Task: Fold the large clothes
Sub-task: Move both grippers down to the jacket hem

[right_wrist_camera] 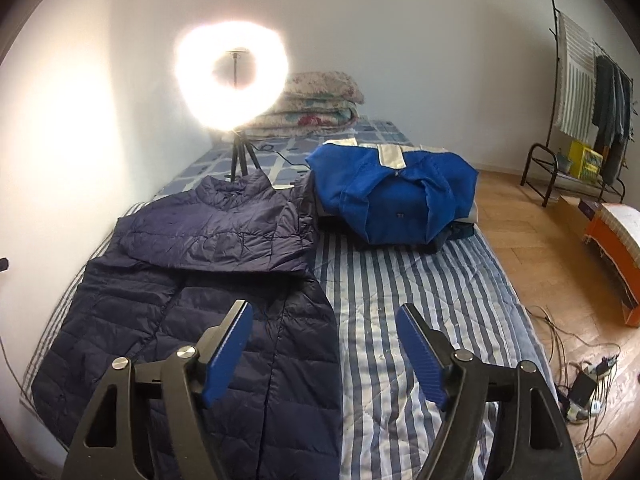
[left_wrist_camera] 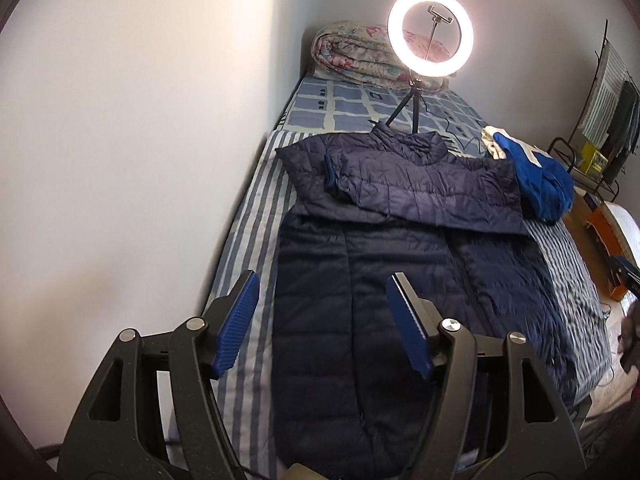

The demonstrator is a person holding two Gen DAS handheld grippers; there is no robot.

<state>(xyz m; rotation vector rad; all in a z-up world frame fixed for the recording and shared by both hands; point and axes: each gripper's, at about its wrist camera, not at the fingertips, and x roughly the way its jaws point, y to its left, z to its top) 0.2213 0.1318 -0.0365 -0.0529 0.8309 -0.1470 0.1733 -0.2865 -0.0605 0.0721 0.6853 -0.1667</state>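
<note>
Wall fills the left of the left wrist view; beside it runs the bed (left_wrist_camera: 248, 216) with its striped cover. On the bed lies the navy puffer jacket (left_wrist_camera: 360, 280), its long axis running from the lower edge of the frame up toward the ring light (left_wrist_camera: 430, 38), collar at the far end and hem nearest the camera. 1 sleeve is folded across the chest, lying crosswise near the collar. The left tongs (left_wrist_camera: 322, 306) hang above the jacket's lower half, blue pads spread wide with nothing between them. Right of the jacket sits a blue garment pile (left_wrist_camera: 540, 184).

In the right wrist view the jacket fills the left half, the blue pile upper centre. The right tongs (right_wrist_camera: 324, 338) gape wide over the jacket's right edge and the striped cover, holding nothing.
</note>
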